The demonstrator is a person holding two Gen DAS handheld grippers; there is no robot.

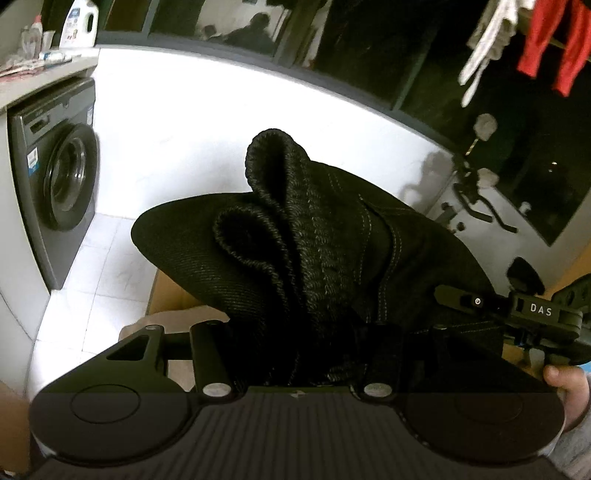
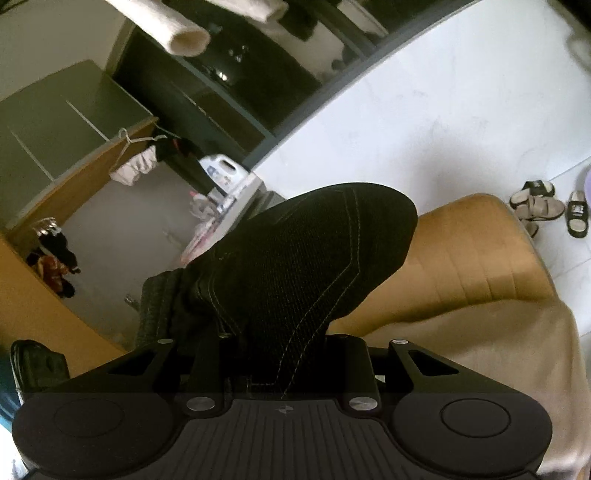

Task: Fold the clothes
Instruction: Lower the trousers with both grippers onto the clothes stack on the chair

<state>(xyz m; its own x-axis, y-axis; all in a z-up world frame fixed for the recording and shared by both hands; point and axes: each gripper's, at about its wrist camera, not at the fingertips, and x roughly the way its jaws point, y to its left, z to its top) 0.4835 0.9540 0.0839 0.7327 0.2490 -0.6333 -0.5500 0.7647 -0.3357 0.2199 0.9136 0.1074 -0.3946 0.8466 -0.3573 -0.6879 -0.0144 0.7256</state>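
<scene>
A black denim garment (image 1: 332, 240) with pale stitching and a ribbed elastic waistband is held up in the air. My left gripper (image 1: 295, 354) is shut on its bunched waistband, which stands up in folds in front of the camera. My right gripper (image 2: 284, 365) is shut on another part of the same black garment (image 2: 295, 258), which rises over its fingers. In the left wrist view the right gripper (image 1: 454, 299) shows at the right edge, pinching the cloth, with a hand behind it.
A grey washing machine (image 1: 55, 181) stands at the left under a counter with a detergent bottle (image 1: 79, 22). Clothes (image 1: 550, 44) hang at the upper right. A tan padded seat (image 2: 480, 258) with a beige cloth lies below. Sandals (image 2: 539, 206) sit on the white tile floor.
</scene>
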